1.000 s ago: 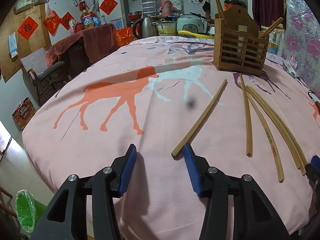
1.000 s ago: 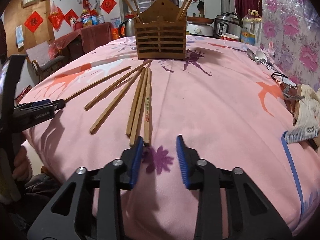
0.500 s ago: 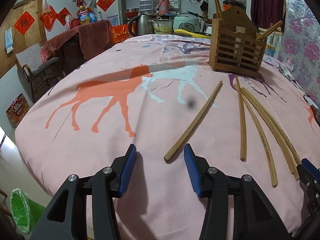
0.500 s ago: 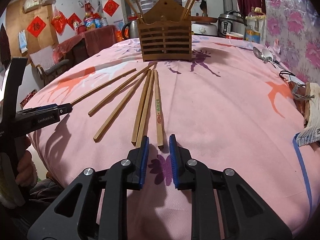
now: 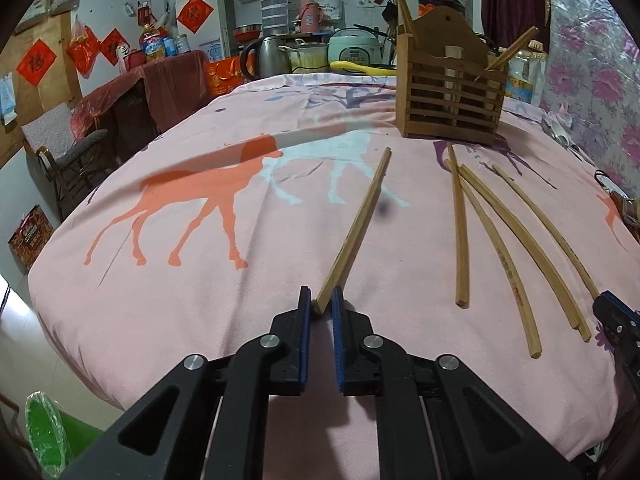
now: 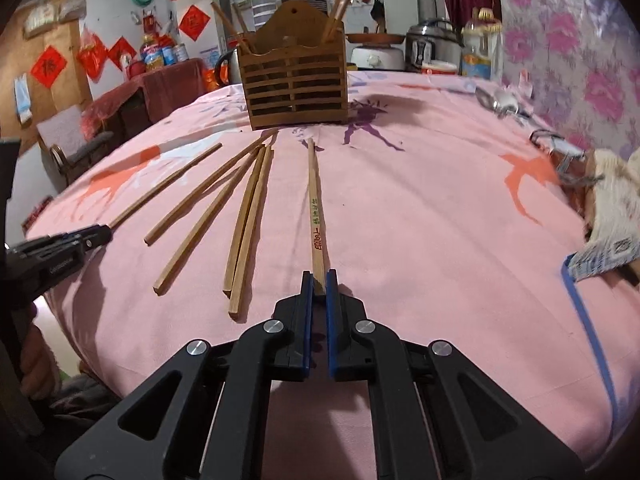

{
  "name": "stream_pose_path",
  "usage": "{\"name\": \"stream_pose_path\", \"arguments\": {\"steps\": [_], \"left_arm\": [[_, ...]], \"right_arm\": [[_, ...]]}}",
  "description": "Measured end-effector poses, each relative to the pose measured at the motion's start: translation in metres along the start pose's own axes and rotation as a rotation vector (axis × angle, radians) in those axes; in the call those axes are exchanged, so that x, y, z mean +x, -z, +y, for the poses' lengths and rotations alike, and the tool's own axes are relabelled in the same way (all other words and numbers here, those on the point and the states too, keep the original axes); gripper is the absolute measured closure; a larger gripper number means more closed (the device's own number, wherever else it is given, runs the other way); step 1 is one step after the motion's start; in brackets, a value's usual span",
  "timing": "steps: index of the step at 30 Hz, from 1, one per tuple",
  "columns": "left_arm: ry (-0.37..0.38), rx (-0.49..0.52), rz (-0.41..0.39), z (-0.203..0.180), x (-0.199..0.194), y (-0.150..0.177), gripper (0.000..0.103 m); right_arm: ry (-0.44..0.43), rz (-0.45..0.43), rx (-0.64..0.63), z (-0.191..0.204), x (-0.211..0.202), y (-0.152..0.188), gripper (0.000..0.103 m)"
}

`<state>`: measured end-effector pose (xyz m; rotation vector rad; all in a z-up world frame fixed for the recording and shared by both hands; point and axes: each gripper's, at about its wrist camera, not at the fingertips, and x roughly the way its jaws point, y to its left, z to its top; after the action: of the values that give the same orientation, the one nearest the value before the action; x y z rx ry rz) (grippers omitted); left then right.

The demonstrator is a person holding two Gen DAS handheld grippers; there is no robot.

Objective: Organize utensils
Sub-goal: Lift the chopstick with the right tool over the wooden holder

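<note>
We have both black, blue-padded tools clamped at the very near ends of long wooden chopsticks on the pink horse-print cloth of the table (image 5: 280, 280): the left hand-held gripper (image 5: 321, 304), whose jaws have just been closing, on the lone plain chopstick (image 5: 356, 228), the right hand-held gripper (image 6: 319, 286) on the printed chopstick (image 6: 316, 208). With so little stick between the pads, we risk either one pivoting or slipping out when lifted. Whether the left grip is square we cannot quite tell, and a drooping tip could catch the slatted wooden holder (image 6: 294, 88).
</note>
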<state>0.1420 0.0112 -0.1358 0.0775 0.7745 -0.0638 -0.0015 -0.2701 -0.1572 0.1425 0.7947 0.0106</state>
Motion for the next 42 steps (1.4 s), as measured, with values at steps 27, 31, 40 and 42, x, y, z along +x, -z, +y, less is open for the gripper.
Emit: {"name": "stream_pose_path", "arguments": {"steps": [27,31,40,42], "left_arm": [[0.053,0.016,-0.110,-0.004,-0.060,-0.042,0.097],[0.069,0.021,-0.159,-0.006,-0.080,-0.063,0.097],[0.137,0.013,-0.186,-0.012,-0.099,-0.129,0.097],[0.150,0.013,-0.187,-0.013,-0.099,-0.140,0.097]], "right_arm": [[0.018,-0.235,0.006,-0.005,-0.068,-0.043,0.097],[0.013,-0.291,0.005,-0.005,-0.085,-0.063,0.097],[-0.002,-0.332,-0.005,-0.003,-0.098,-0.116,0.097],[-0.009,-0.336,0.001,-0.005,-0.096,-0.127,0.097]]}}
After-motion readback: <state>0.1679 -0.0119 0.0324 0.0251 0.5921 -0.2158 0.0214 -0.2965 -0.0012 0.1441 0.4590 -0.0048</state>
